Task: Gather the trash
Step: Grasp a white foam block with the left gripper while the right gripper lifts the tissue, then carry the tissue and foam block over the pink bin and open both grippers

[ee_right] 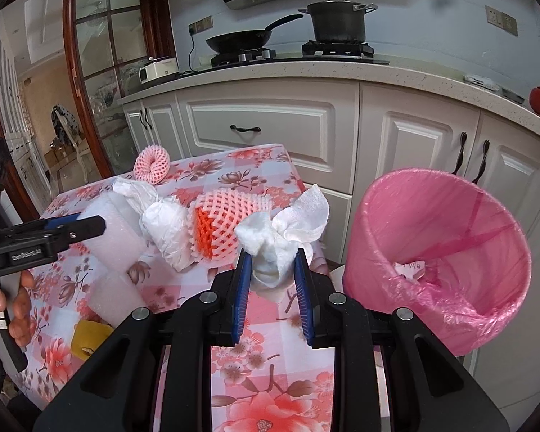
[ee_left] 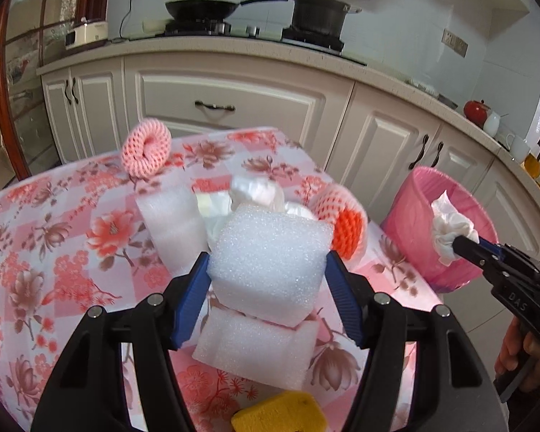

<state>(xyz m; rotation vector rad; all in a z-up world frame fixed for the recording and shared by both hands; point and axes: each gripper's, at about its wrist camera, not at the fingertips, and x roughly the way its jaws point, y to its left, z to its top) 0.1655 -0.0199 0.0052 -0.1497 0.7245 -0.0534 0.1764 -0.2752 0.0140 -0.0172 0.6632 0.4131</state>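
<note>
Left wrist: left tongs (ee_left: pixel 268 264) clamp foam block (ee_left: pixel 270 266); right tongs (ee_right: pixel 271 257) clamp crumpled tissue (ee_right: pixel 288 230).

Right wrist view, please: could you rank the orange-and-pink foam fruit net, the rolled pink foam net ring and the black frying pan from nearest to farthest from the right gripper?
1. Orange-and-pink foam fruit net: on the table, just left of the right gripper.
2. Rolled pink foam net ring: at the table's far left corner.
3. Black frying pan: on the stove, beyond the table.

Right gripper (ee_right: pixel 270 255) clamps tissue wad (ee_right: pixel 280 237) — beside bin (ee_right: pixel 432 244)
</note>
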